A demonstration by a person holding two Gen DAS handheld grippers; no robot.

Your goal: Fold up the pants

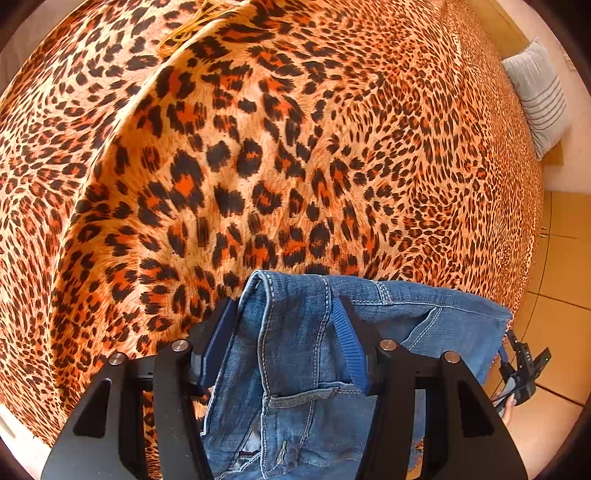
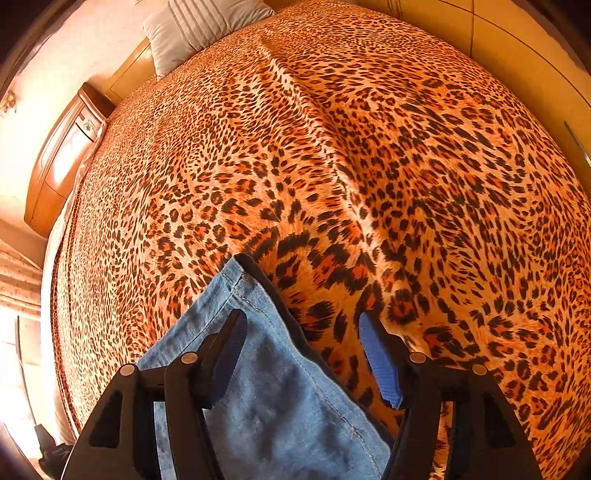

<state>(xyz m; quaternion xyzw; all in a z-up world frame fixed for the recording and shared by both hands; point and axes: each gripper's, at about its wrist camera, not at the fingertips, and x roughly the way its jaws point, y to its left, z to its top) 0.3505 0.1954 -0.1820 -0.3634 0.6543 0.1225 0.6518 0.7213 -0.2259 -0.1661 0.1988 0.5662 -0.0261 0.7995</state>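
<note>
Blue jeans [image 1: 295,350] lie at the near edge of a bed covered in a leopard-print spread [image 1: 258,147]. In the left wrist view the waistband end with a pocket and seams sits between the fingers of my left gripper [image 1: 286,302]. Its blue pads stand apart on either side of the denim without pinching it. In the right wrist view a paler leg end of the jeans [image 2: 277,387] lies flat with its hem towards the middle of the bed. My right gripper [image 2: 303,315] is open above it, its left finger over the denim and its right finger over the spread [image 2: 369,147].
A grey striped pillow [image 1: 539,99] [image 2: 199,26] rests at the head of the bed. A wooden nightstand [image 2: 62,158] stands beside the bed. The tiled floor [image 1: 554,258] shows past the bed's edge, where a black device [image 1: 521,369] is partly visible.
</note>
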